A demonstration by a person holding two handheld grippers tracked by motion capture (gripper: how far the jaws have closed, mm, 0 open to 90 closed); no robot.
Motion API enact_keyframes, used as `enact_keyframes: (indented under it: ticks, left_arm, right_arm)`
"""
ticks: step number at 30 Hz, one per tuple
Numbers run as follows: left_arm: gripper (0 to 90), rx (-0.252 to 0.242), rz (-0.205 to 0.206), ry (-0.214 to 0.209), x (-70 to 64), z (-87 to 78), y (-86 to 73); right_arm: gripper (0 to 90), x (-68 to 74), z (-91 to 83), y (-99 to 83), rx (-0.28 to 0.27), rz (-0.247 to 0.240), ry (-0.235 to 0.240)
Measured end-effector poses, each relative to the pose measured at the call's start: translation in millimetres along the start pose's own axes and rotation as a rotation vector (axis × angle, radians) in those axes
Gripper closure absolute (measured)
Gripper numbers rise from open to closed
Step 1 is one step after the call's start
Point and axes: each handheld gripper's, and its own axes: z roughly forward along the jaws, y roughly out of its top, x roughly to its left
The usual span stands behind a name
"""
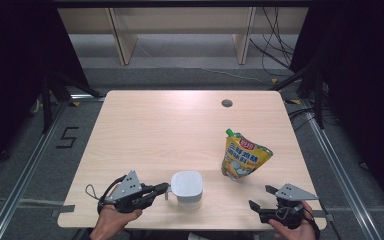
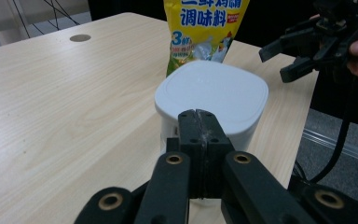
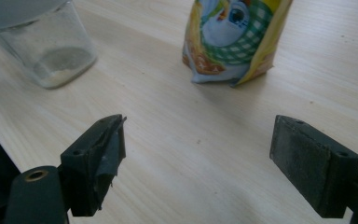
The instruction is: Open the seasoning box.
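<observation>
Clearly "3" on yellow pouch point(image 2: 200, 32)

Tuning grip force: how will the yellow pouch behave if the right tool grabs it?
The pouch is probably floppy: its sides look creased and bulged. It may tip easily, standing on a narrow base. The glossy film could be slippery between the open right tool.
</observation>
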Motion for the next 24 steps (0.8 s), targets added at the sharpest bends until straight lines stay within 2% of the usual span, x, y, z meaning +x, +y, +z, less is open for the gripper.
enact_keyframes:
  ticks: [1,2,3,4,5,6,7,11,12,13,14,16,18,19,20,21,22,23,24]
  left_arm:
    - [89.2,0.005,0.018,-0.003,0.9,0.3,2.6]
    - [89.2,0.000,0.006,0.001,-0.2,1.5,4.3]
    - [89.2,-0.002,0.017,-0.002,0.7,2.6,6.4]
    - [89.2,-0.006,0.008,0.002,0.7,4.2,8.4]
    - [89.1,-0.010,0.017,-0.003,2.1,5.8,10.0]
    - [89.2,-0.011,0.010,0.003,1.9,6.9,11.2]
    - [89.2,-0.008,0.007,0.005,2.3,7.7,11.7]
    - [89.1,-0.010,0.005,-0.002,4.6,13.6,11.3]
    - [89.2,0.001,0.006,0.008,4.6,14.0,11.3]
    - [89.2,0.010,0.027,0.006,6.0,15.4,11.1]
    - [89.1,0.003,0.011,0.001,5.6,16.6,10.3]
    - [89.1,0.003,-0.003,0.004,5.9,17.0,10.0]
    - [89.1,0.009,0.008,0.011,5.5,16.8,10.2]
    - [89.1,0.009,0.007,0.012,5.4,16.8,10.2]
    - [89.1,0.009,0.007,0.013,5.4,16.8,10.1]
    - [89.1,0.008,0.005,0.014,5.3,16.8,10.0]
    - [89.1,0.006,0.005,0.014,5.2,16.8,9.8]
    - [89.1,0.004,0.015,0.012,5.8,16.9,9.9]
    - [89.1,0.004,0.018,0.013,5.9,16.8,9.7]
  right_arm:
    - [18.8,-0.2,0.4,0.5,-0.001,-0.016,0.005]
    - [18.8,0.9,1.8,0.8,-0.006,-0.023,0.002]
    - [18.8,4.4,1.5,1.5,-0.010,-0.005,0.019]
    - [18.8,5.8,2.1,2.2,-0.011,-0.013,0.020]
    - [18.9,6.4,2.7,3.4,-0.013,-0.030,0.020]
    - [19.1,8.4,2.4,3.6,0.002,-0.022,0.019]
    - [19.5,6.7,4.7,4.1,-0.020,-0.051,0.024]
    - [20.3,6.6,4.4,4.8,-0.022,-0.063,0.033]
    - [20.5,6.4,3.6,5.2,-0.020,-0.070,0.029]
    - [20.5,8.9,2.7,4.7,-0.007,-0.028,0.025]
    - [20.4,6.4,3.1,5.3,-0.012,-0.065,0.016]
    - [20.4,7.3,3.9,5.0,-0.013,-0.053,0.029]
    - [20.5,7.6,4.4,4.7,-0.020,-0.052,0.033]
    - [20.5,10.1,3.7,4.5,-0.010,-0.027,0.038]
    - [20.6,9.5,3.6,5.0,-0.016,-0.043,0.036]
    - [20.8,9.8,4.1,5.6,-0.023,-0.038,0.044]
    - [21.5,12.6,3.4,5.8,-0.025,-0.015,0.045]
    - [22.9,10.1,4.3,7.2,-0.043,-0.063,0.043]
    - [25.3,14.6,4.1,8.1,-0.043,-0.046,0.054]
